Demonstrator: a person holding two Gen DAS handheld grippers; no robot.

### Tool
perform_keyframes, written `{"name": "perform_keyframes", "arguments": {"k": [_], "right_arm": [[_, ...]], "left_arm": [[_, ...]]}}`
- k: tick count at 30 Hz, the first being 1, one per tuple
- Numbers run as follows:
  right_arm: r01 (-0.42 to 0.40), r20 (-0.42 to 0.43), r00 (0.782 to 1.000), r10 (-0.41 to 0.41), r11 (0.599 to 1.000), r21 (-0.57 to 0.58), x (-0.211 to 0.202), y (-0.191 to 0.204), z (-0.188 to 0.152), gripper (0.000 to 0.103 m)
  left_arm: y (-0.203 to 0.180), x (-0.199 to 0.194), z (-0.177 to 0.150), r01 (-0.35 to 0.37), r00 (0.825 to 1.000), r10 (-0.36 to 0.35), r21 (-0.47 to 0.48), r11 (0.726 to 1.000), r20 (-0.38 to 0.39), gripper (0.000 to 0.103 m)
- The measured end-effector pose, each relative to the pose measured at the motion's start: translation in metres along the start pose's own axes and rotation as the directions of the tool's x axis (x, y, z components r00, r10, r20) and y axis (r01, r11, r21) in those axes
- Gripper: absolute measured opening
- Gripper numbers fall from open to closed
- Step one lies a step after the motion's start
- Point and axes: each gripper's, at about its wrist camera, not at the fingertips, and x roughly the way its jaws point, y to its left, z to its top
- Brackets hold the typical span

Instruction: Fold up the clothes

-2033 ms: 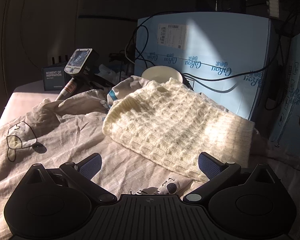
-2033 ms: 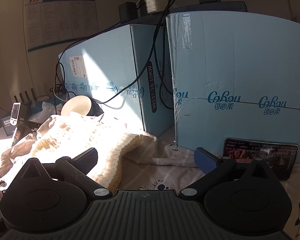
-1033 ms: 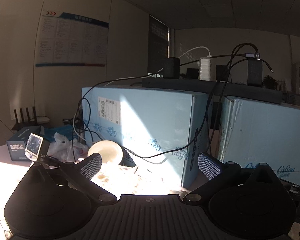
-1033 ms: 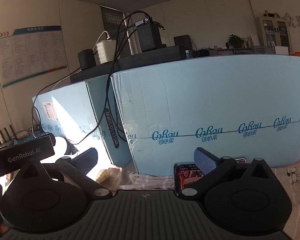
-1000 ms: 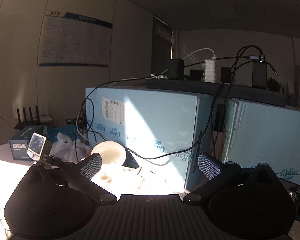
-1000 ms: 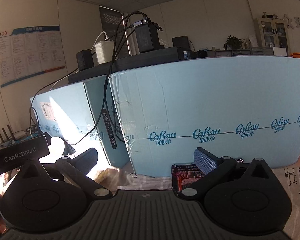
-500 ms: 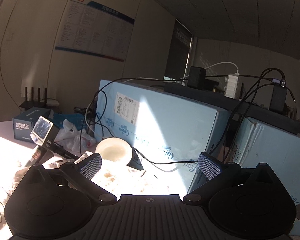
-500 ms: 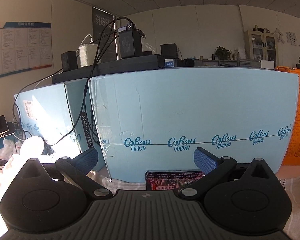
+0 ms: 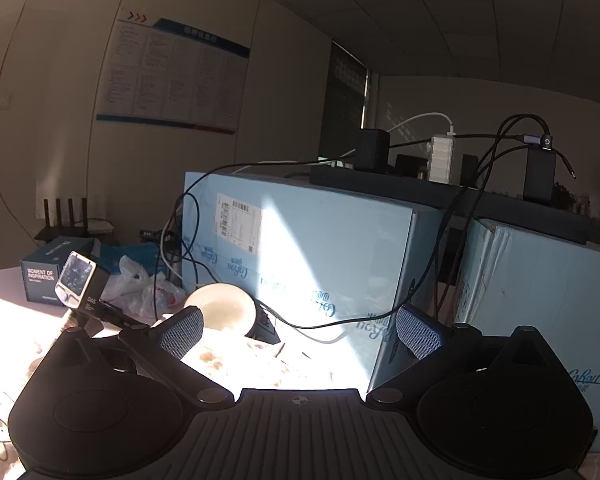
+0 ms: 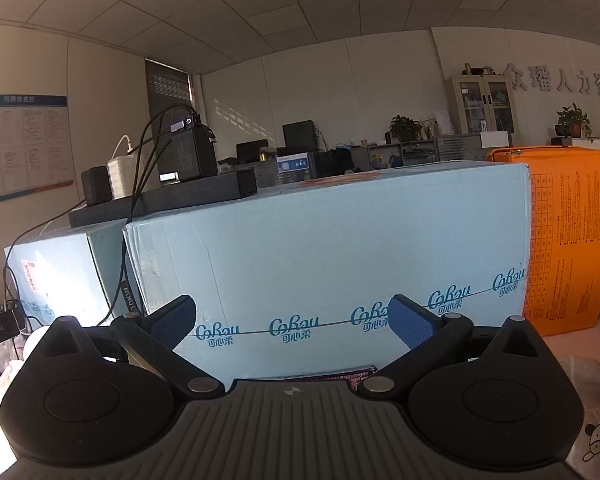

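Observation:
The cream knitted garment (image 9: 256, 364) shows only as a sunlit, washed-out strip low in the left wrist view, just beyond my left gripper (image 9: 300, 330). That gripper is open and empty, raised and pointing at the blue boxes. My right gripper (image 10: 292, 322) is open and empty too, raised and facing a blue carton (image 10: 340, 276). The garment is not in the right wrist view.
Blue cartons (image 9: 320, 256) with black cables and chargers (image 9: 440, 158) on top stand behind the cloth. A white bowl (image 9: 224, 312), a handheld device (image 9: 80, 286), a plastic bag (image 9: 140, 290) and a small box (image 9: 46, 276) lie at left. A phone (image 10: 324, 376) and an orange carton (image 10: 568, 240) are at right.
Both grippers have tilted up and lifted away from the garment, which filled the left view two seconds ago. The right view has swung rightward, bringing in the orange carton. Both stay open.

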Motion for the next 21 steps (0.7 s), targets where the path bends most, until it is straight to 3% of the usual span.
{"name": "perform_keyframes", "arguments": {"k": [21], "right_arm": [[0.001, 0.089, 0.996, -0.005, 0.999, 0.042, -0.016, -0.011, 0.003, 0.103]], "left_arm": [[-0.004, -0.005, -0.001, 0.012, 1.0, -0.012, 0.007, 1.0, 0.021, 0.103]]}}
